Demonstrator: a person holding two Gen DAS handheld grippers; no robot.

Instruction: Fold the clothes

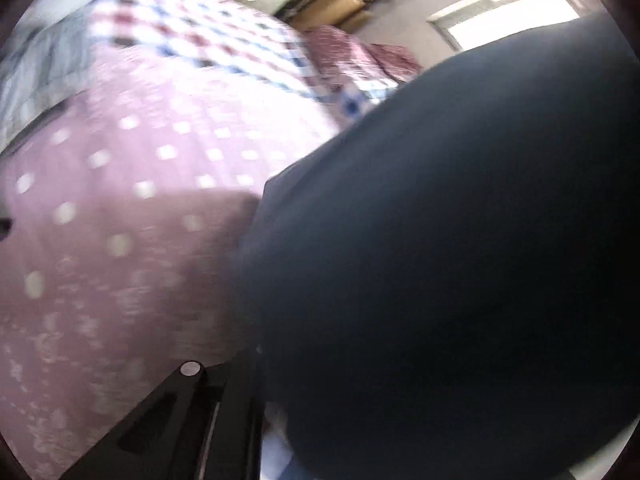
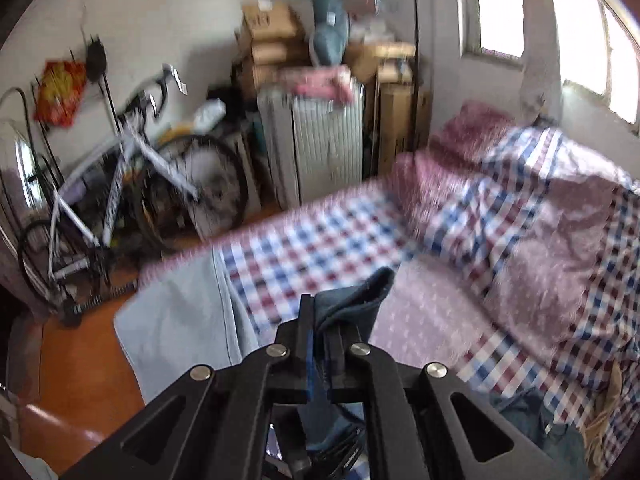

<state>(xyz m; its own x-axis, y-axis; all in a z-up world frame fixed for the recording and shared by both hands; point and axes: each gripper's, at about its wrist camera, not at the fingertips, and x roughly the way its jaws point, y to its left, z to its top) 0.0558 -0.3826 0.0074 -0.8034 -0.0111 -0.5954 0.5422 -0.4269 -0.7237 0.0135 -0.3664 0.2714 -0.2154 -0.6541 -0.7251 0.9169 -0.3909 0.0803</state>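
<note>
Bedroom setting; working surface is a bed (image 2: pixel 312 240) covered by a pink dotted sheet and a red-blue-white checked cloth.

Dark blue garment (image 2: pixel 352 300): a bunched fold of it is pinched in the right gripper (image 2: pixel 320 340), whose jaws are closed tight on the cloth, above the near part of the bed. The fabric tip stands up past the fingertips and more of it hangs down below between the linkage arms.

Left wrist view: the same dark blue garment (image 1: pixel 440 260) fills the right half of the frame, very close to the lens, blurred. It covers most of the left gripper (image 1: pixel 256 420); only one black finger and a silver rivet show at the bottom. Jaw state cannot be told.

Seen only from the right wrist: white bicycle (image 2: pixel 128 168) beyond the bed's far-left edge, on an orange floor; stacked cardboard boxes (image 2: pixel 272 36) and a white ribbed radiator-like unit (image 2: pixel 320 140) past the bed's far side; checked quilt (image 2: pixel 540 220) heaped on the bed's right; pale grey cloth (image 2: pixel 180 312) hanging over its left edge; a denim item (image 2: pixel 540 420) at the bed's near right.

Writing: dark print on one box, unreadable. Motion blur throughout.
</note>
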